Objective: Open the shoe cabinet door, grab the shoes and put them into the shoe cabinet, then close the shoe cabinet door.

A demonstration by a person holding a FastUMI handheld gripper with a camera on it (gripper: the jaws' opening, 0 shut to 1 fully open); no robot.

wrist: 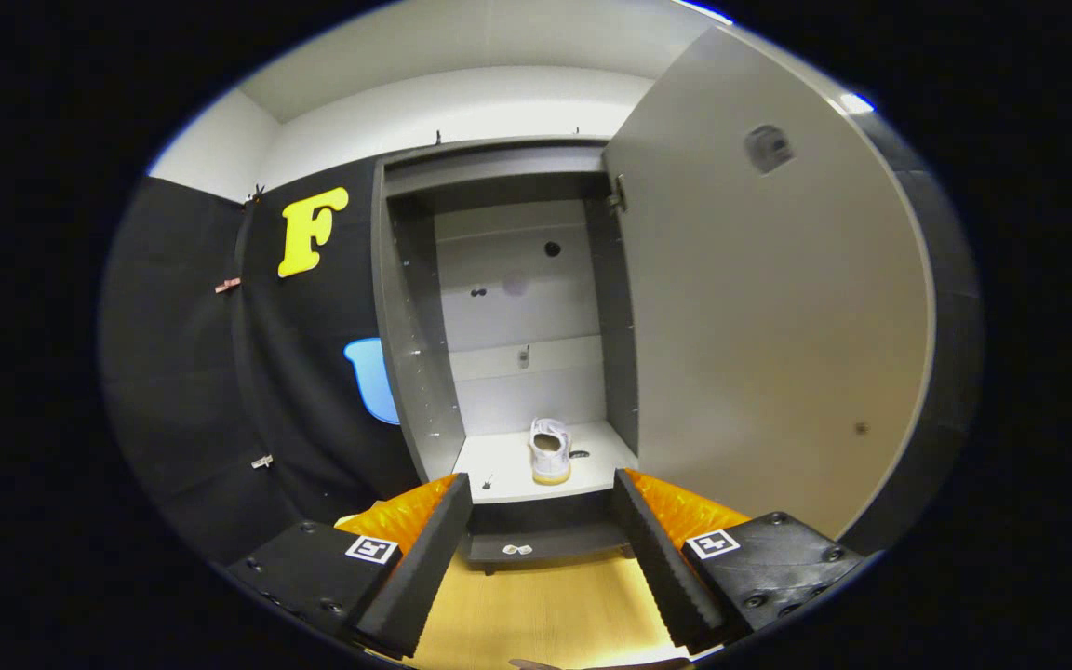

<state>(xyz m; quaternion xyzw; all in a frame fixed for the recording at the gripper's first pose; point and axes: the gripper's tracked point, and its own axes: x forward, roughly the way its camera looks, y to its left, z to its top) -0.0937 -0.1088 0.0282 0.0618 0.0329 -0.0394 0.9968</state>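
Note:
The grey shoe cabinet stands ahead with its door swung wide open to the right. One white shoe with a tan sole sits on the cabinet's bottom shelf, heel toward me, beyond the fingers. My gripper is open, held back from the cabinet above the wooden floor, with nothing between its fingers.
The open door fills the space to the right of the gripper. Black cloth wall stands left of the cabinet. Wooden floor lies between me and the cabinet's base. The upper part of the cabinet has no shelves.

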